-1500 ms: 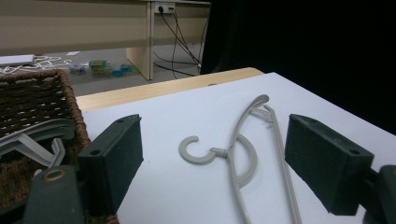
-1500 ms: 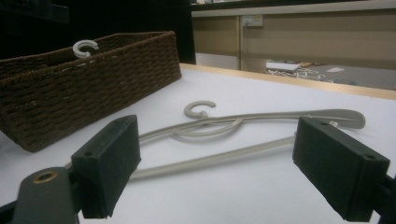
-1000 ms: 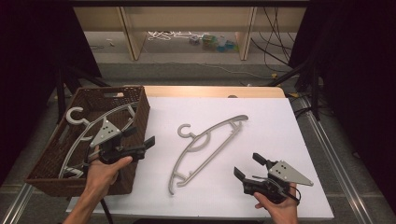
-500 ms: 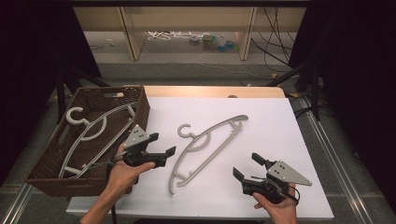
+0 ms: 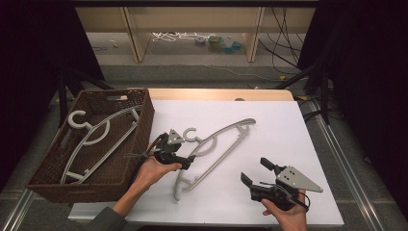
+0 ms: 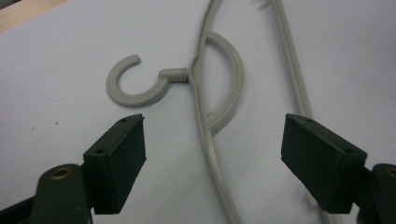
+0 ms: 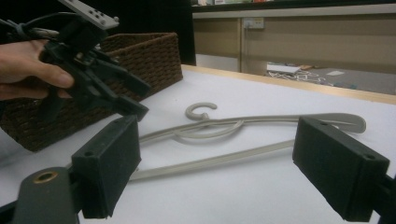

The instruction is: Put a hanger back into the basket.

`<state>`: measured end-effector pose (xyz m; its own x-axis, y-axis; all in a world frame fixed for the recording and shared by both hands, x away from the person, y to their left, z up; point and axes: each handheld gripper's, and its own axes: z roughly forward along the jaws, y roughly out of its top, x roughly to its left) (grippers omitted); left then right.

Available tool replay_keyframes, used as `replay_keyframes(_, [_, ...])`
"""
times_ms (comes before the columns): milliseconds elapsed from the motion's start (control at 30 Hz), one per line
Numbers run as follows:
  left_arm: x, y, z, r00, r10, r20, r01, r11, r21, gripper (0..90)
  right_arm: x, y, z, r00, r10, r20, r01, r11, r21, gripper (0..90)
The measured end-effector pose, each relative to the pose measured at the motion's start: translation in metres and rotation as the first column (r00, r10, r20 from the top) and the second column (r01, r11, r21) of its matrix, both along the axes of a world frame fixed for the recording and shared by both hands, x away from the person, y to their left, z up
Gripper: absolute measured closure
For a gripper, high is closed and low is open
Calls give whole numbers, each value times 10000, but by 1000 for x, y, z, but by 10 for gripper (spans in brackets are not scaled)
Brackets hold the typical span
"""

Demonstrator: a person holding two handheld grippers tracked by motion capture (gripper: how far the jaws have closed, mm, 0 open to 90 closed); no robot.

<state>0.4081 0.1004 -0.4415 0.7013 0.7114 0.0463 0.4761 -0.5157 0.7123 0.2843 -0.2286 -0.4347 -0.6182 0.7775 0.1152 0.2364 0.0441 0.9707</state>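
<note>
With one hanger [image 5: 91, 142] already in the basket [image 5: 139, 144] at frame left, the second hanger [image 5: 216, 144] at worktop centre is straddled, ungripped, by the left claw [image 5: 185, 161], its jaws wide but just narrowing; the right claw [image 5: 255, 173] is held open, empty.

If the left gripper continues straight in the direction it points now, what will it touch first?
Most likely the grey hanger on the white table. In the left gripper view its upper arm, just below the hook, runs between the open jaws of the left gripper. How far above it the jaws stand is unclear.
</note>
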Motion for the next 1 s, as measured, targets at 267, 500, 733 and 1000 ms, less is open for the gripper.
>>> replay_keyframes(267, [21,-7,-12,9966,-133,-819,182,9981,592,274,-1,-1,1,10000,44,-57,-45,9999,-112,161])
replay_keyframes(500, [31,-11,-21,9931,-66,-1169,182,9949,991,339,0,0,1,10000,-15,15,16,9999,-132,161])
replay_keyframes(733, [33,-21,-22,9901,-300,-1372,477,9906,1279,411,-1,-1,2,10000,-37,-39,37,9998,-181,161])
replay_keyframes(1000, [39,-21,-25,9799,-275,-1978,620,9835,1702,435,-1,-1,1,10000,-6,-14,6,9999,-128,161])
